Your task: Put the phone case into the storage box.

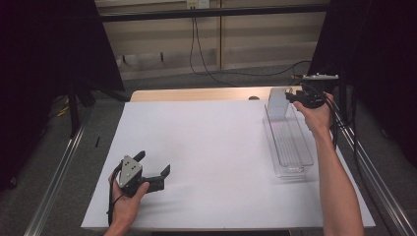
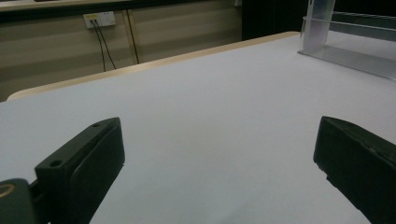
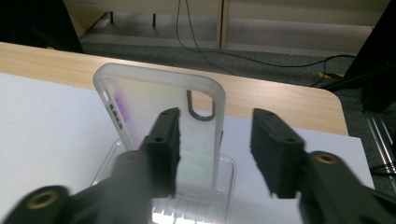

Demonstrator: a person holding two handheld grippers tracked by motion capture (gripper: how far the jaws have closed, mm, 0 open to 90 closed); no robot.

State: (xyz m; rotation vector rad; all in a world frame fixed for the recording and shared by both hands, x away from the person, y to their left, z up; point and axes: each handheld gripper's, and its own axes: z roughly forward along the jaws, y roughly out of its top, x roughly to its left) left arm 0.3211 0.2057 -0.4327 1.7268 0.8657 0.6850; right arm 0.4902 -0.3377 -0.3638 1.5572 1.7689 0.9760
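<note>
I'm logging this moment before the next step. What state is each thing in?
phone case: upright at the far end of the tray, between the right gripper's jaws, pads not pressing.
clear tray: flat on the white mat, open top.
right gripper: open, jaws either side of the case's edge.
left gripper: open, nothing between its jaws, low over the mat.

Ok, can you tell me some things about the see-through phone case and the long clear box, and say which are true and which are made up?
1. The phone case stands upright at the far end of the clear tray. True.
2. The right gripper squeezes the case tightly. False: its jaws stand apart, with the case's right edge between them and no pad pressing on it.
3. The left gripper holds a pen. False: its jaws are open with nothing between them.
4. The tray lies on the right side of the white table. True.
5. The case is solid black. False: it is frosted and see-through.
</note>
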